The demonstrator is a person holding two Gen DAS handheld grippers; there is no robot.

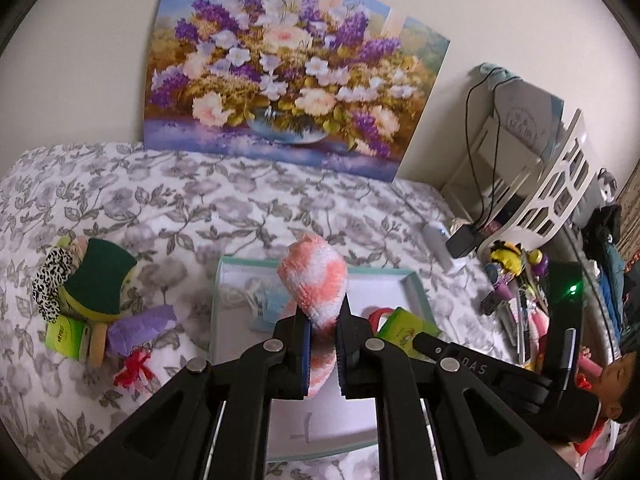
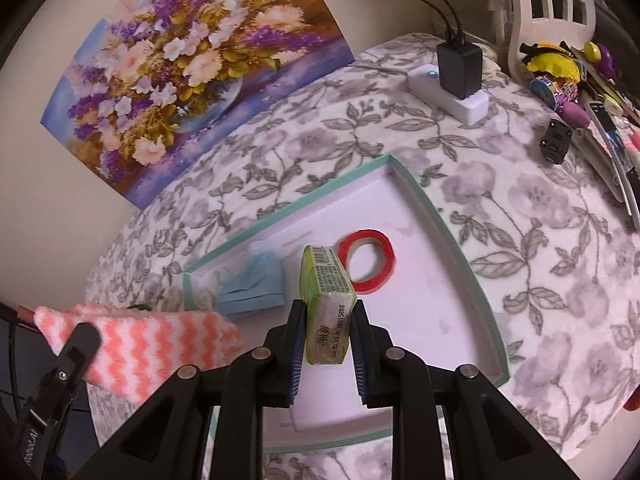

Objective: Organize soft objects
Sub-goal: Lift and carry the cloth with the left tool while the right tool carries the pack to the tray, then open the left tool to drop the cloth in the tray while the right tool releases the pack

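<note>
My left gripper is shut on a fluffy orange-and-white cloth, held above a white tray with a teal rim. The same cloth shows at the lower left of the right wrist view. My right gripper is shut on a green tissue pack, over the tray. Inside the tray lie a folded light-blue cloth and a red ring. The tissue pack and the right gripper's black body also appear at the right in the left wrist view.
A pile at the left holds a green sponge, a leopard-print band, a second green pack, purple paper and red yarn. A white power strip with a black plug, and clutter, lie right. A flower painting leans behind.
</note>
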